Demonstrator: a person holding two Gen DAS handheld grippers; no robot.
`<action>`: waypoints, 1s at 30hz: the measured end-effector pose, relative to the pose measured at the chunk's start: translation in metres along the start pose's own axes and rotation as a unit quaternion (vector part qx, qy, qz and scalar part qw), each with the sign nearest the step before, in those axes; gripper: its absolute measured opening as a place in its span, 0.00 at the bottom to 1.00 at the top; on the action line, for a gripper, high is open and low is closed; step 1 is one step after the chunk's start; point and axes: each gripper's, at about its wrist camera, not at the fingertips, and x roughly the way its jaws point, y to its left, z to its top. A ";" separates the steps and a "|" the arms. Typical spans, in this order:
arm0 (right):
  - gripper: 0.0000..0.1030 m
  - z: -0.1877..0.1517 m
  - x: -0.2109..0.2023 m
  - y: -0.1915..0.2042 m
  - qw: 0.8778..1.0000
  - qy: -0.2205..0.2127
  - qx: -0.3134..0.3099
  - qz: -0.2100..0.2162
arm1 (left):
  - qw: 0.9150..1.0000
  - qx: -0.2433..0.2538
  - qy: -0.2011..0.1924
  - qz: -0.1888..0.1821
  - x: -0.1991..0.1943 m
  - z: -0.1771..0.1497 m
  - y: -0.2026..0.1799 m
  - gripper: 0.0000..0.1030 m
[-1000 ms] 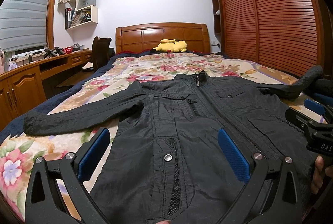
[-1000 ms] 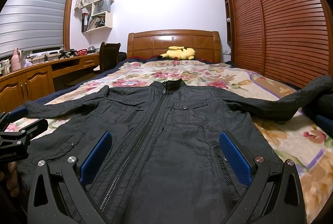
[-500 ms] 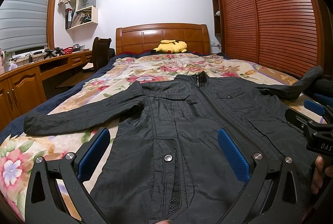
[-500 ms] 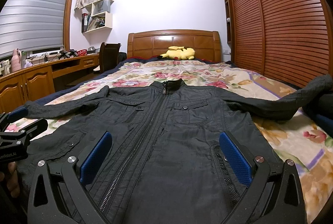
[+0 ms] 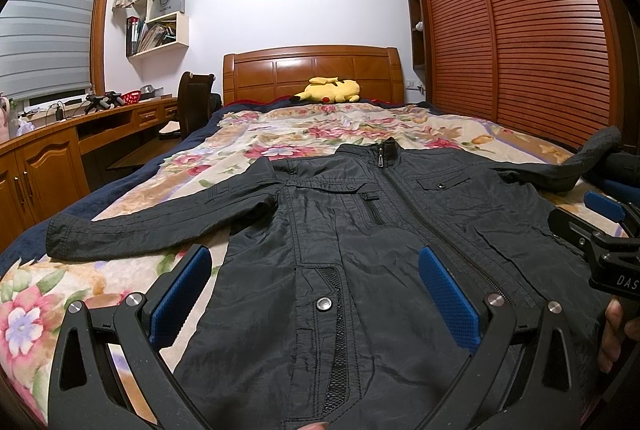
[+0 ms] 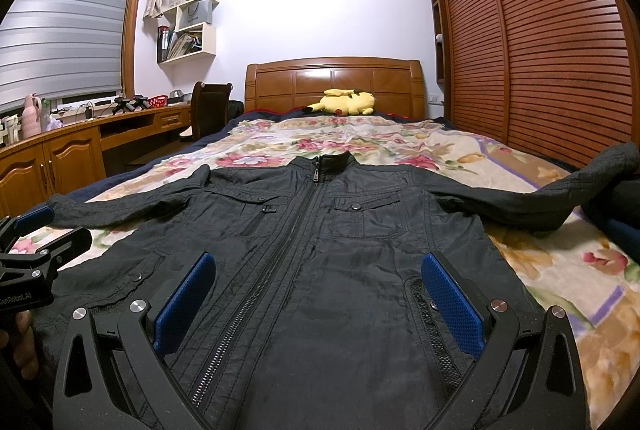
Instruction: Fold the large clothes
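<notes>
A dark jacket [image 6: 320, 250] lies flat, zipped, on the floral bed [image 6: 540, 258]. The left claw [image 5: 316, 294] and right claw [image 6: 316, 294] hover spread above its hem, gripping nothing.

On my left wrist feed, the letters "DAS" show in white on the black body of the right gripper [image 5: 612, 226] at the frame's right edge, the word cut off by the border. On my right wrist feed, "GenRoboLAI" runs in white along the left gripper [image 6: 40, 242], its start clipped at the frame's left edge. A pale paper bag [image 5: 166, 4] on the wall shelf [image 5: 160, 48] carries the dark printed word "HONOR". I can read nothing else.
</notes>
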 end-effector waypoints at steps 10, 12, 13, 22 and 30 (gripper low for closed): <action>1.00 0.000 0.000 0.000 1.000 0.001 0.000 0.001 | 1.000 0.000 0.001 -0.001 -0.001 0.002 0.001 1.00; 1.00 0.000 0.000 0.001 1.000 0.000 -0.002 0.000 | 1.000 -0.001 0.002 -0.001 -0.001 0.003 0.002 1.00; 1.00 0.000 -0.001 0.002 1.000 -0.001 -0.003 0.000 | 1.000 0.000 0.002 -0.001 -0.001 0.004 0.002 1.00; 1.00 0.008 -0.004 0.013 0.999 0.004 -0.007 0.034 | 1.000 -0.003 0.017 0.012 -0.013 0.015 0.023 1.00; 1.00 0.024 -0.001 0.036 0.997 0.004 -0.038 0.073 | 0.999 -0.006 0.029 0.024 -0.017 0.017 0.055 1.00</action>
